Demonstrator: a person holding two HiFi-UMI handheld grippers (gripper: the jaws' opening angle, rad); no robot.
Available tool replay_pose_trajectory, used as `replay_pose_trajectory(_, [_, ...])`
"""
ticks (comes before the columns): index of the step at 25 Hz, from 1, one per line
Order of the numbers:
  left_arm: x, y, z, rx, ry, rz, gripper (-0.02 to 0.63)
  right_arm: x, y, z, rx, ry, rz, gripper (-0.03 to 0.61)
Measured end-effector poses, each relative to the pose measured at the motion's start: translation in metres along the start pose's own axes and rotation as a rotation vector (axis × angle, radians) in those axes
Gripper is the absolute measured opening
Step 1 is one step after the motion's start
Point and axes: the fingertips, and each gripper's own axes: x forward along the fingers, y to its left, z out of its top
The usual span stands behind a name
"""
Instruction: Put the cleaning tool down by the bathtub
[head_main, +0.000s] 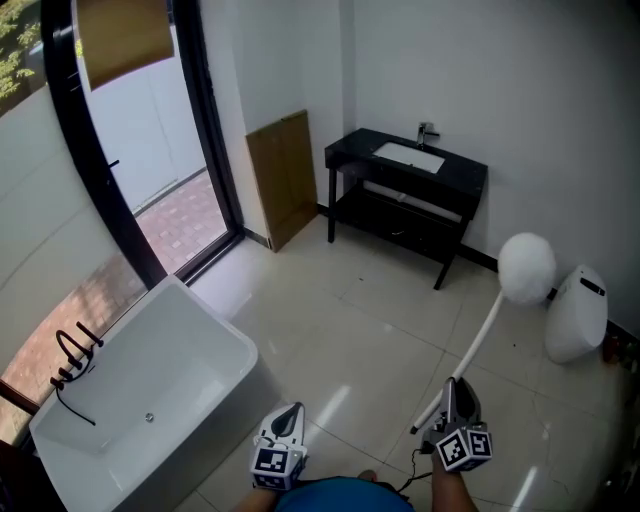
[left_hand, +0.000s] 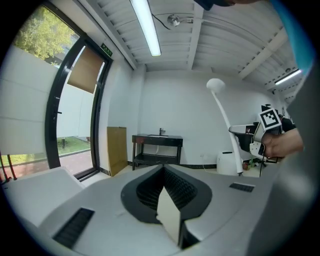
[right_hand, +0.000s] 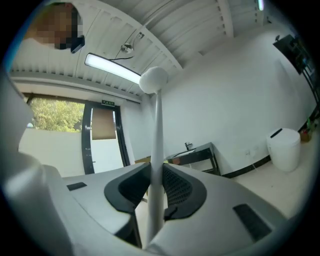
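Holding | right tool (head_main: 455, 398) squeezes the white cleaning stick (head_main: 485, 335); its round head is up over the floor (head_main: 360, 320) | left tool (head_main: 288, 412) closed, holds nothing | bathtub (head_main: 215, 322) well apart, left

Gotta say the bathtub (head_main: 190, 340) is glossy white and really smooth. The floor (head_main: 380, 330) tiles are shiny too, with a bit of glare. The cleaning tool (head_main: 483, 337) has a smooth, white, plastic-looking handle. The leaning panel (head_main: 285, 175) looks like plain wood, the counter (head_main: 350, 150) is matt black, and the tap (head_main: 425, 133) is shiny metal.
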Motion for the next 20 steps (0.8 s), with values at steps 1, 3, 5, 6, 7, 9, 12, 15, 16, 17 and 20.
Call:
replay_pose_trajectory(1, [-0.005, 0.017, 0.001, -0.001, -0.006, 0.000, -0.003, 0.007, 0.019, -0.006, 0.045, -0.005, 0.011, 0.101])
replay_pose_trajectory(3, [-0.022, 0.053, 0.002, -0.002, -0.020, 0.013, -0.003, 0.017, 0.058, -0.023, 0.117, -0.004, 0.024, 0.101])
replay_pose_trajectory(5, [-0.044, 0.092, -0.006, -0.006, -0.018, 0.033, -0.003, 0.022, 0.100, -0.043, 0.138, 0.006, 0.043, 0.101])
replay_pose_trajectory(6, [-0.054, 0.113, -0.012, -0.011, -0.013, 0.049, -0.003, 0.028, 0.122, -0.053, 0.135, 0.008, 0.060, 0.101])
replay_pose_trajectory(7, [-0.062, 0.134, -0.016, -0.018, -0.013, 0.064, -0.003, 0.036, 0.144, -0.062, 0.134, 0.008, 0.082, 0.101])
replay_pose_trajectory(9, [-0.074, 0.167, -0.022, -0.031, -0.023, 0.090, -0.003, 0.055, 0.181, -0.079, 0.159, 0.019, 0.127, 0.101])
replay_pose_trajectory(12, [-0.094, 0.198, -0.036, -0.068, -0.006, 0.124, -0.003, 0.074, 0.220, -0.119, 0.281, 0.090, 0.154, 0.101])
replay_pose_trajectory(15, [-0.119, 0.227, -0.056, -0.089, 0.019, 0.154, -0.003, 0.081, 0.255, -0.182, 0.449, 0.194, 0.157, 0.101])
replay_pose_trajectory(16, [-0.127, 0.238, -0.063, -0.090, 0.029, 0.169, -0.003, 0.082, 0.270, -0.204, 0.500, 0.236, 0.162, 0.101])
replay_pose_trajectory(17, [-0.134, 0.248, -0.069, -0.091, 0.040, 0.185, -0.003, 0.083, 0.283, -0.227, 0.547, 0.283, 0.161, 0.101])
replay_pose_trajectory(20, [-0.147, 0.271, -0.081, -0.099, 0.067, 0.244, -0.003, 0.078, 0.305, -0.295, 0.656, 0.438, 0.123, 0.101])
